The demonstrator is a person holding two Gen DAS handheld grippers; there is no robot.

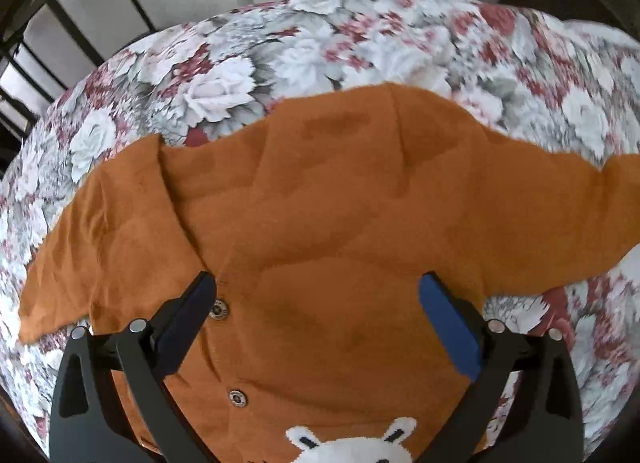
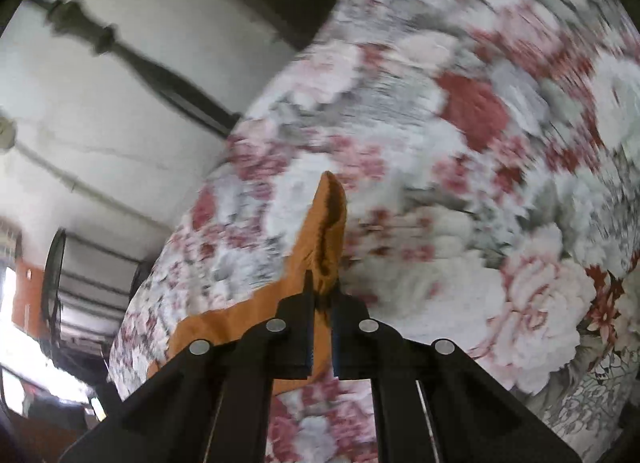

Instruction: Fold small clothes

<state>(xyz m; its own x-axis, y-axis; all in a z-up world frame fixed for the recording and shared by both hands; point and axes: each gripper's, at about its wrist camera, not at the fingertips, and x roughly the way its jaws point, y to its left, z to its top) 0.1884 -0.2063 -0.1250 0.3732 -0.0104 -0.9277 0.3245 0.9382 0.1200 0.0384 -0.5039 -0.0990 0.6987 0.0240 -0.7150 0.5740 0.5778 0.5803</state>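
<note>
We see the orange shirt (image 1: 320, 215) spread on the floral bedcover (image 1: 360, 47), soft and light. Our left gripper (image 1: 320, 327) gapes above the placket; our right gripper (image 2: 321, 303) pinches a sleeve end, the place to hold.

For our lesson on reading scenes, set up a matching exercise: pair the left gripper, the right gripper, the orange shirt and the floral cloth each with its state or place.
Things:
1 left gripper
2 right gripper
3 orange shirt
4 floral cloth

States:
A spread under the garment
B shut on orange fabric
C open over the buttons
D lying flat, sleeves outspread

Pairs: 1-C, 2-B, 3-D, 4-A
</note>
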